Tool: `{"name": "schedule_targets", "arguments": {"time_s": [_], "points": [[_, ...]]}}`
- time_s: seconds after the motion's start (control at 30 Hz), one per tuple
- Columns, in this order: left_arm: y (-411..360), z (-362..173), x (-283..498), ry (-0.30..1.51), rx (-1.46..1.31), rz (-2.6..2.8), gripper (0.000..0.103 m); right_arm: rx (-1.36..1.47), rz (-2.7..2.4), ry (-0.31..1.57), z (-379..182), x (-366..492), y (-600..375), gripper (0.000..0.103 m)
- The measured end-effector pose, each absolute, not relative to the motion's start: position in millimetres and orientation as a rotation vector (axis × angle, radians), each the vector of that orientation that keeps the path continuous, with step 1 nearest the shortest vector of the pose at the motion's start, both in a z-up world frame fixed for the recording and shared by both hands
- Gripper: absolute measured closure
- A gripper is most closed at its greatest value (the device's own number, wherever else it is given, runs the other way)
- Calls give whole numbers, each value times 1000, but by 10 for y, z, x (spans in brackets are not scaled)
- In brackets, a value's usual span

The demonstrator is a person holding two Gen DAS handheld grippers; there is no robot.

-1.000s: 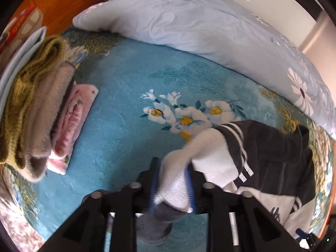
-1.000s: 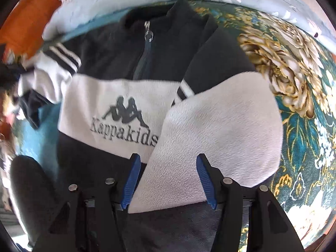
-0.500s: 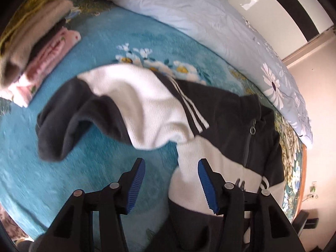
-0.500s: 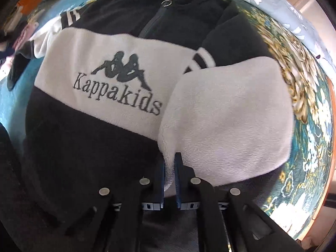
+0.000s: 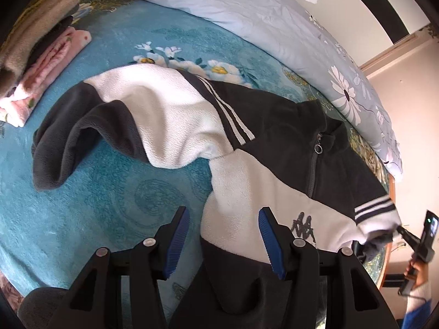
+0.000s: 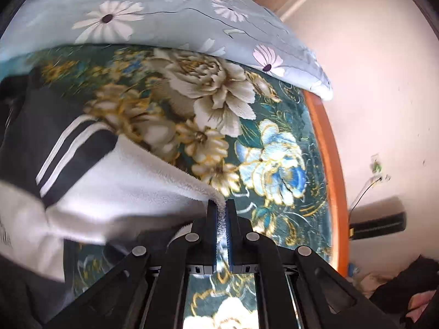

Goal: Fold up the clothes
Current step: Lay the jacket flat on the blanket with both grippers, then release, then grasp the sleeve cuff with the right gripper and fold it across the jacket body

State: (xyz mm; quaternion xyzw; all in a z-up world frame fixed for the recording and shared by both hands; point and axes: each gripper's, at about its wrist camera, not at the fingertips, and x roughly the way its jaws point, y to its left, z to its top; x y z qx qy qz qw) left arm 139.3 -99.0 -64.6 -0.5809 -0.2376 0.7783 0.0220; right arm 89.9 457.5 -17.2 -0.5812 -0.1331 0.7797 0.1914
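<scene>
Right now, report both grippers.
Left gripper: open, holding nothing, above the fleece jacket.
Right gripper: shut on the jacket's white sleeve.

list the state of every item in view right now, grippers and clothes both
left gripper: open, holding nothing, above the sweatshirt's side edge
right gripper: shut on the white sleeve edge
sweatshirt: front up on the blanket, unfolded, zip closed
left-view sleeve: spread out sideways, rumpled
gripped sleeve: pulled out sideways
folded clothes pile: stacked, untouched
</scene>
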Motion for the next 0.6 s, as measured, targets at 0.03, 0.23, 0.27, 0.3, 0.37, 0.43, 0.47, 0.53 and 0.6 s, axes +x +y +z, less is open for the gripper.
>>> {"name": "schedule_targets", "arguments": {"time_s": [0.03, 0.23, 0.27, 0.3, 0.37, 0.43, 0.47, 0.53, 0.6], "points": [[-988, -637, 1405, -729, -1802, 2409, 47, -1636, 2197, -296, -190, 848, 4620, 98], [-1106, -596, 1488, -732, -1814, 2451, 47, -1501, 2343, 14, -8, 831, 4588, 51], [-1119, -599, 1497, -757, -1812, 2449, 47, -1480, 2388, 53, 52, 897, 4564, 51], [-1130, -601, 1505, -781, -1809, 2447, 47, -1480, 2428, 86, 60, 962, 4521, 51], [-1112, -597, 1519, -802, -1800, 2439, 47, -1555, 2464, 91, -57, 1161, 4382, 50], [-1053, -595, 1529, -782, -1802, 2425, 47, -1648, 2462, 49, -308, 1380, 4205, 47], [-1024, -594, 1534, -773, -1803, 2418, 47, -1696, 2450, 16, -467, 1487, 4113, 47], [-973, -593, 1535, -755, -1802, 2410, 47, -1735, 2412, -25, -759, 1646, 3986, 47], [-927, -601, 1528, -743, -1806, 2404, 47, -1739, 2376, 39, -994, 1716, 3956, 45]]}}
